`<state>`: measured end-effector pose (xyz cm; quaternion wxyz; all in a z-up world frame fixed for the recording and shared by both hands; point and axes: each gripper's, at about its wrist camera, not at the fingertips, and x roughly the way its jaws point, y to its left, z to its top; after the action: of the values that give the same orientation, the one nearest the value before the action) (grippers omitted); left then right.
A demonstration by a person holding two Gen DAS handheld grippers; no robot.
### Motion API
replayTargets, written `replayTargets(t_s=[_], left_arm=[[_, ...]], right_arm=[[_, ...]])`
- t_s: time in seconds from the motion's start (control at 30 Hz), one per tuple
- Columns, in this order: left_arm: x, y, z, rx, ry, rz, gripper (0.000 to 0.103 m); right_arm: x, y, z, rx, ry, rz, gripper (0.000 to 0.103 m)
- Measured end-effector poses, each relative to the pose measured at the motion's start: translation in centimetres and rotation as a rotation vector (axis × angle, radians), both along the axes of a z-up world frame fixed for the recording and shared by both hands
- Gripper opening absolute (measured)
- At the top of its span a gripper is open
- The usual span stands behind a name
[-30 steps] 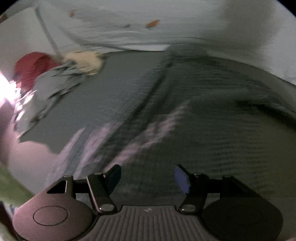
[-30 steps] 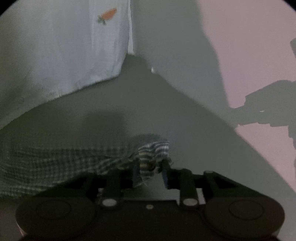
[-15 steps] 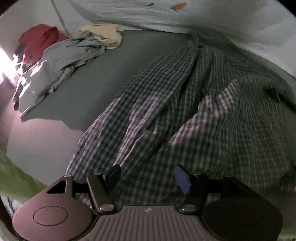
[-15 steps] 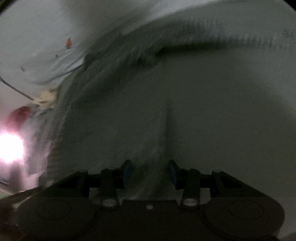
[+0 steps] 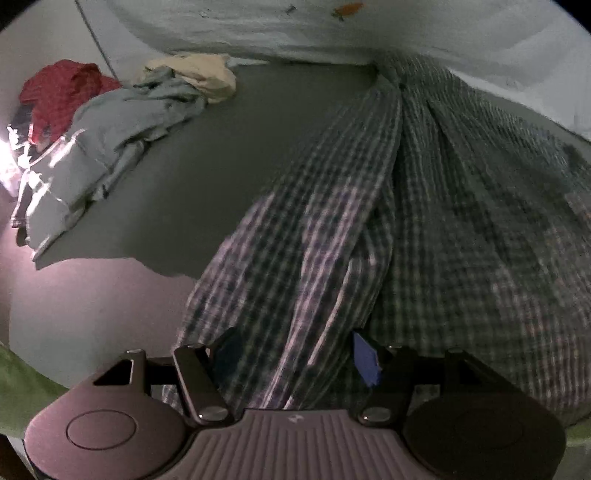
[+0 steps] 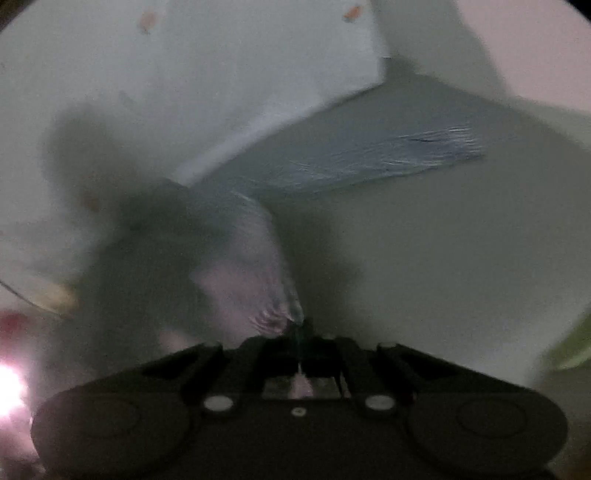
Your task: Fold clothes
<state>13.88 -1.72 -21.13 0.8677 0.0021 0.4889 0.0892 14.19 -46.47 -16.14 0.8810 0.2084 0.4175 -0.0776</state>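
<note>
A dark checked shirt (image 5: 424, 229) lies spread on the grey surface (image 5: 229, 155), bunched toward its far end. My left gripper (image 5: 295, 358) is open just above the shirt's near edge, with cloth lying between and under its fingers. In the blurred right wrist view, my right gripper (image 6: 299, 332) is shut on a fold of the checked shirt (image 6: 255, 266), which rises from the closed fingers. The rest of the shirt is hidden there.
A pile of clothes lies at the far left: a pale blue garment (image 5: 110, 147), a cream one (image 5: 199, 74) and a red one (image 5: 62, 92). A white sheet with a carrot print (image 5: 347, 9) hangs behind. Bright light glares at the left edge.
The right gripper let go of the shirt's corner, opened, swung across the shirt and has shut on a fold. The left gripper stayed open and moved nearer to the shirt's near edge.
</note>
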Motion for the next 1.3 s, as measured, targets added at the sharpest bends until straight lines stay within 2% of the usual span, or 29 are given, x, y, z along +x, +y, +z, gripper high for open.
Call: replayTargets(t_s=[0.07, 0.17, 0.23, 0.27, 0.43, 0.5, 0.7, 0.77, 0.83, 0.87, 0.93, 1.0, 1.03, 1.1, 1.17, 1.3], left_arm=[[-0.1, -0.1, -0.6, 0.034, 0.01, -0.034, 0.066], [-0.6, -0.1, -1.0, 0.104, 0.015, -0.07, 0.067], [-0.8, 0.4, -1.0, 0.107, 0.015, -0.071, 0.068], [-0.8, 0.7, -1.0, 0.099, 0.011, -0.067, 0.069], [-0.3, 2.6, 0.5, -0.009, -0.055, 0.003, 0.069], [0.3, 3.2, 1.4, -0.028, -0.072, 0.032, 0.069], [2.3, 3.6, 2.9, 0.016, -0.073, -0.039, 0.069], [2.9, 4.0, 2.2, 0.061, -0.03, -0.067, 0.061], [3.3, 4.5, 1.2, 0.088, 0.027, -0.105, 0.058], [3.4, 5.0, 0.6, 0.079, 0.062, -0.133, 0.058], [3.3, 6.1, -0.6, 0.014, 0.092, -0.155, 0.058], [3.3, 7.1, -1.4, -0.048, 0.067, -0.155, 0.03], [3.4, 7.6, -1.3, -0.066, 0.046, -0.147, 0.007], [3.9, 8.8, -0.8, -0.089, 0.004, -0.138, 0.006], [4.2, 10.8, 0.7, -0.079, -0.075, -0.123, 0.005], [5.8, 18.4, 5.1, -0.115, -0.258, 0.011, 0.005]], right_arm=[[-0.3, 0.0, -1.0, -0.091, 0.072, -0.027, 0.004], [-0.7, 0.2, -2.4, -0.212, 0.164, -0.06, 0.016], [-0.5, 1.9, -2.5, -0.217, 0.147, -0.045, 0.031], [-0.2, 2.6, -2.6, -0.217, 0.142, -0.032, 0.034], [2.9, 5.2, -3.7, -0.192, 0.146, 0.082, 0.037], [4.2, 6.2, -4.2, -0.182, 0.148, 0.127, 0.037], [8.2, 9.0, -5.4, -0.149, 0.148, 0.257, 0.038], [8.9, 10.5, -5.8, -0.163, 0.16, 0.283, 0.038], [9.6, 12.0, -6.1, -0.176, 0.171, 0.31, 0.038], [9.9, 12.8, -6.3, -0.182, 0.177, 0.323, 0.038], [10.6, 14.3, -6.7, -0.195, 0.188, 0.349, 0.039], [11.3, 15.8, -7.1, -0.209, 0.199, 0.376, 0.039], [11.5, 16.5, -7.1, -0.214, 0.204, 0.377, 0.039], [11.2, 17.7, -6.8, -0.218, 0.213, 0.336, 0.039], [11.0, 19.0, -6.5, -0.223, 0.221, 0.294, 0.039], [10.6, 21.7, -5.7, -0.263, 0.209, 0.261, 0.039]])
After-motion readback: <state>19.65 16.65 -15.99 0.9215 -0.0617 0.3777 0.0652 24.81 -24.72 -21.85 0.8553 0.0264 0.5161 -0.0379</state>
